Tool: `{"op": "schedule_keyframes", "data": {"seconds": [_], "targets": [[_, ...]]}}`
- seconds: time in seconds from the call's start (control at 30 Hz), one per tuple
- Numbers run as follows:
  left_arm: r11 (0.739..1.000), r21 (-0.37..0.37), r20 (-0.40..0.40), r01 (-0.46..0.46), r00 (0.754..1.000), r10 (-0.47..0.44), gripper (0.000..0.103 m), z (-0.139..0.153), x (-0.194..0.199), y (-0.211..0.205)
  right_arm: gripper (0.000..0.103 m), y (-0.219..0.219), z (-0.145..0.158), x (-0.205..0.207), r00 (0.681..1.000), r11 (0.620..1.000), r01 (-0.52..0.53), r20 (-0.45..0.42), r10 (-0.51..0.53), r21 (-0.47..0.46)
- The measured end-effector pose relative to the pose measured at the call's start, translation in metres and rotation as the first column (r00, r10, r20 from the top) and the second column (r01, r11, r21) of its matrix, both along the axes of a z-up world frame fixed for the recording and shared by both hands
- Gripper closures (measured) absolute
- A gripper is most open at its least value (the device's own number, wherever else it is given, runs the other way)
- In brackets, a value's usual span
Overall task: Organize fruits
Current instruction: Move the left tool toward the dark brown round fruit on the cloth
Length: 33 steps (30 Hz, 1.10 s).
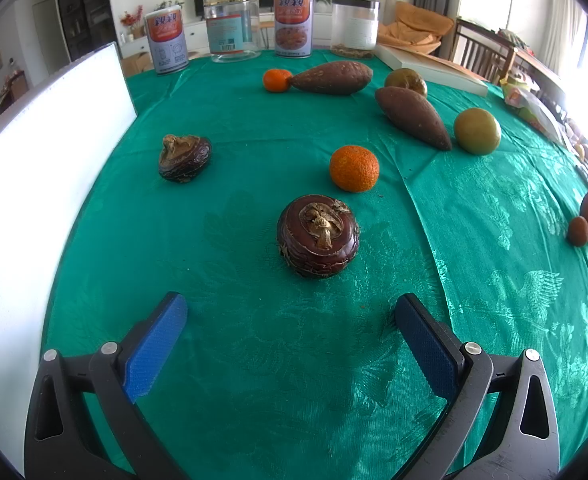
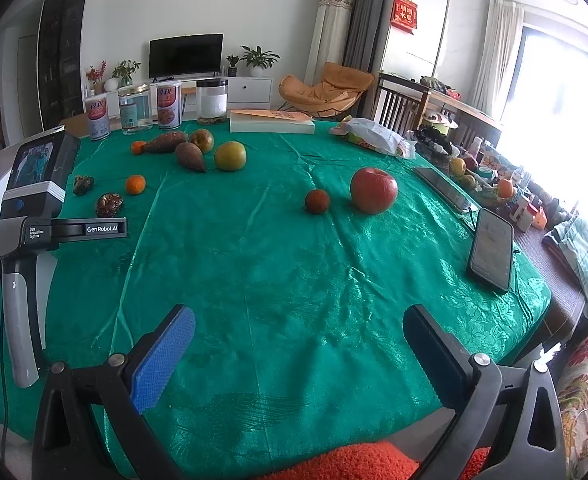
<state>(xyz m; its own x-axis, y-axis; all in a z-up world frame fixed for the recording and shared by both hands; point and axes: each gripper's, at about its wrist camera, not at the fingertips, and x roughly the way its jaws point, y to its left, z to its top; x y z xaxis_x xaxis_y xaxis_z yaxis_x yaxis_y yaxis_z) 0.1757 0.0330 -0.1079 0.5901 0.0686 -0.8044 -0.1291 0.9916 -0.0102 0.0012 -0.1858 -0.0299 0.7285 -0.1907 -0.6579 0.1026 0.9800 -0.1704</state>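
Note:
My left gripper (image 1: 291,312) is open just short of a dark brown water chestnut (image 1: 318,236) on the green cloth. A second water chestnut (image 1: 184,158) lies farther left, an orange (image 1: 354,168) just beyond, a smaller orange (image 1: 277,80) and two sweet potatoes (image 1: 332,77) (image 1: 412,117) at the back. My right gripper (image 2: 300,326) is open over bare cloth near the table's front edge. Ahead of it sit a red apple (image 2: 373,190) and a small dark red fruit (image 2: 317,201). The left gripper's body (image 2: 33,216) shows at the left of the right wrist view.
Cans and clear jars (image 1: 231,26) line the far edge, with a white box (image 2: 271,121) beside them. A white panel (image 1: 33,152) stands at the left. Two phones (image 2: 491,248) (image 2: 444,189) and a cluttered heap (image 2: 494,184) lie on the right. Green-yellow fruits (image 1: 477,131) (image 1: 406,80) sit by the sweet potatoes.

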Motion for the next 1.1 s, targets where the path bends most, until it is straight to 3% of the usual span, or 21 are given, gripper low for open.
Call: {"op": "schedule_keyframes", "data": {"seconds": [1.1], "targets": [[1.0,0.0,0.0,0.0,1.0,0.0,0.0,0.0,-0.0002,-0.0001,0.0,0.0006,0.0024,-0.003,1.0,1.0,-0.002,0.018,0.002,0.004]]}}
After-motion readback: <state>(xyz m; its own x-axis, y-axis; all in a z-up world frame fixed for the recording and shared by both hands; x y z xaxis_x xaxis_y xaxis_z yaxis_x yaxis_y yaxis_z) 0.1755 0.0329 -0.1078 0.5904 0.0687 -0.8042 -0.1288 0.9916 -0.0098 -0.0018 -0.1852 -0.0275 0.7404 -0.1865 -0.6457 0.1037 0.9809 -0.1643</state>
